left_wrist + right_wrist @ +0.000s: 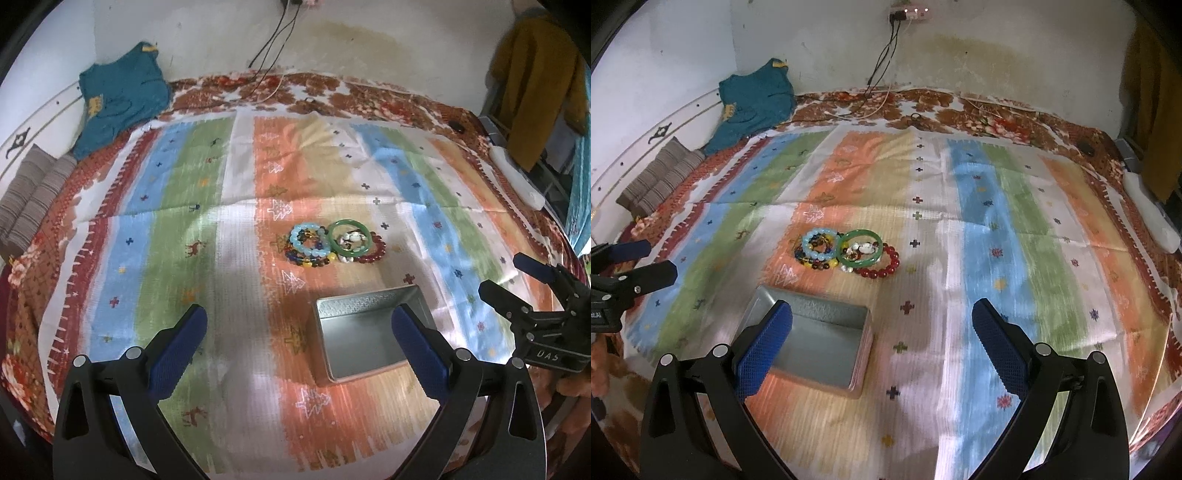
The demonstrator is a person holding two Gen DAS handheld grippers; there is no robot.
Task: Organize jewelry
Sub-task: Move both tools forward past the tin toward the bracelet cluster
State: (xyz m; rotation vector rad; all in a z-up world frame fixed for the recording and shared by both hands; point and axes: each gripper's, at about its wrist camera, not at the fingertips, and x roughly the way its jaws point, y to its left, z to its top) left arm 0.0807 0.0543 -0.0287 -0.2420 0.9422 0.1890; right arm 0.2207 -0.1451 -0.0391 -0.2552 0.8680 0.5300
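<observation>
A heap of bracelets lies on the striped cloth: a green bangle (350,236) (859,246), a light blue bead bracelet (309,240) (820,246), a dark red bead bracelet (376,250) (886,264) and a multicoloured bead strand (306,260) (816,263). Nearer to me sits an open grey metal tin (364,334) (816,343) with nothing inside. My left gripper (299,343) (646,260) is open, hovering left of the tin. My right gripper (882,343) (504,275) is open too, hovering right of the tin. Neither holds anything.
The striped cloth (184,229) (1015,229) covers a floral bedsheet (369,99). A teal garment (118,99) (753,99) and a striped folded cloth (33,188) lie at the far left. Cables (882,74) hang down the back wall. A white roll (517,177) lies at the right edge.
</observation>
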